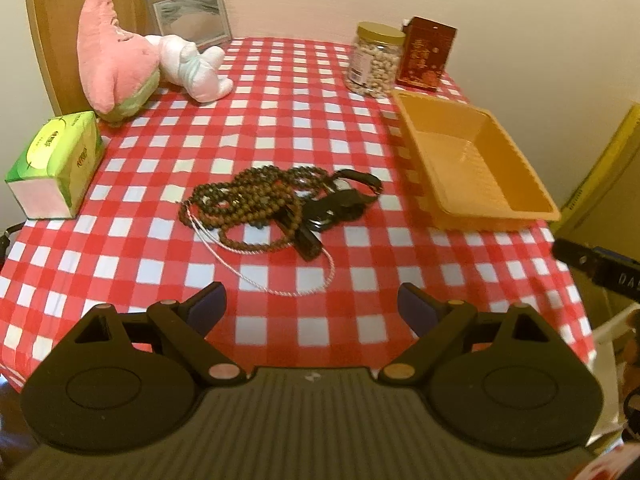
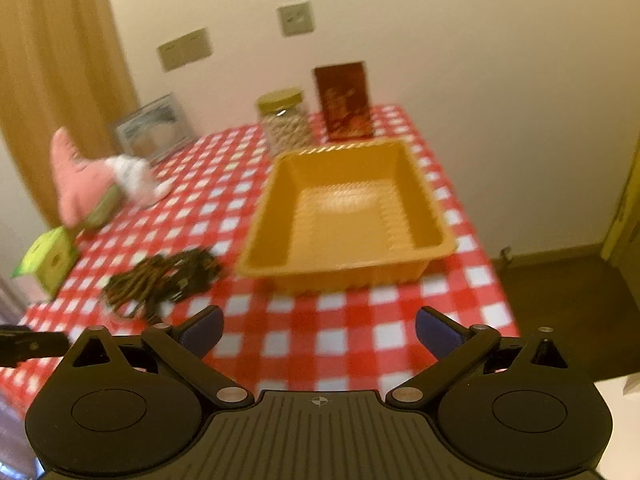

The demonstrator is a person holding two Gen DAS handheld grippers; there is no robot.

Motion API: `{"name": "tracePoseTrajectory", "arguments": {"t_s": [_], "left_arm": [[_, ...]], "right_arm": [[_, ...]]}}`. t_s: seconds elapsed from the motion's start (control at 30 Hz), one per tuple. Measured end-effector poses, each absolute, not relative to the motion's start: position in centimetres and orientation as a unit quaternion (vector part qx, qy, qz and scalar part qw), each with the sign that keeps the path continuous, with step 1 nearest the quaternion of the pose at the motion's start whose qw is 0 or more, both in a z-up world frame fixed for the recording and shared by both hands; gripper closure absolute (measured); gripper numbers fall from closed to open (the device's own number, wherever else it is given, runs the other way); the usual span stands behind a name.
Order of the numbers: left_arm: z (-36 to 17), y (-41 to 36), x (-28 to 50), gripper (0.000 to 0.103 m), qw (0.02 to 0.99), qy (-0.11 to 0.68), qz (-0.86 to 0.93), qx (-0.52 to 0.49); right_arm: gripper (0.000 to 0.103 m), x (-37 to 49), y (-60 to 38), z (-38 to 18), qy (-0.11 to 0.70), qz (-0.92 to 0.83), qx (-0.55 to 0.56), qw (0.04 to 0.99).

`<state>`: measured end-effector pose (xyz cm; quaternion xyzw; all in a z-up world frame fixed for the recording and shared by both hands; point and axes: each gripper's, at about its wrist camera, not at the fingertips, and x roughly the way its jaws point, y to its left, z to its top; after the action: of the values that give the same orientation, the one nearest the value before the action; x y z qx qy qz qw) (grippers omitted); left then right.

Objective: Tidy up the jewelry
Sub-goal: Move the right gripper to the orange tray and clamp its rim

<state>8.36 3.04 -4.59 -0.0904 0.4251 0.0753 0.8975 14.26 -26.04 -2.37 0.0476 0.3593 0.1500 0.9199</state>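
The bench [image 1: 280, 92], covered in a red-and-white check cloth, carries everything. The largest thing on it that matters is the orange tray [image 1: 532, 200], which stands bare inside, at the right-hand side in the left wrist view and straight ahead of the right gripper [image 2: 318, 330] in the right wrist view, where it shows as a shallow open box [image 2: 436, 240].

Beside the tray, apart from it, lies the jewelry pile [image 1: 276, 204]: brown bead strands tangled together, a dark watch-like piece with a black strap [image 1: 352, 184] on the tray side, and a thin pale cord [image 1: 280, 290] looping out toward the near edge. The pile is stretched across the bench, its long axis running roughly from the tissue box [image 1: 56, 164] side toward the tray.

The left gripper [image 1: 312, 310] points down at the cloth with the pile straight ahead of it and a little left of centre, a stretch of bare cloth between; only the pale cord's loop comes near its tips. Its jaws are spread wide with nothing between them. The right gripper's jaws are also spread and empty; from it the pile [image 2: 160, 280] lies off to the left, blurred, while the tray sits directly in front.

So the left hand looks the nearer and better lined up for the pile, and a reach forward should meet the beads across their long axis. The right looks placed for the tray.
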Motion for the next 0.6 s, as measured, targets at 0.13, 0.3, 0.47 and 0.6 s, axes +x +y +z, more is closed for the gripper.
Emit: {"name": "tracePoseTrajectory", "arguments": {"t_s": [0.13, 0.3, 0.47, 0.6], "left_arm": [[-5.3, 3.9, 9.9, 0.011, 0.897, 0.422, 0.088, -0.095], [-6.5, 4.9, 11.6, 0.012, 0.894, 0.424, 0.106, -0.098], [-7.3, 5.3, 12.8, 0.013, 0.891, 0.428, 0.114, -0.101], [-7.8, 5.5, 13.4, 0.013, 0.888, 0.433, 0.115, -0.104]], "right_arm": [[0.012, 16.5, -27.4, -3.7, 0.336, 0.118, 0.055, 0.933], [0.015, 18.6, -28.5, -5.7, 0.316, 0.082, 0.070, 0.943], [0.016, 20.6, -29.2, -7.8, 0.312, 0.050, 0.096, 0.944], [0.016, 21.9, -29.7, -9.1, 0.310, 0.028, 0.113, 0.944]]}}
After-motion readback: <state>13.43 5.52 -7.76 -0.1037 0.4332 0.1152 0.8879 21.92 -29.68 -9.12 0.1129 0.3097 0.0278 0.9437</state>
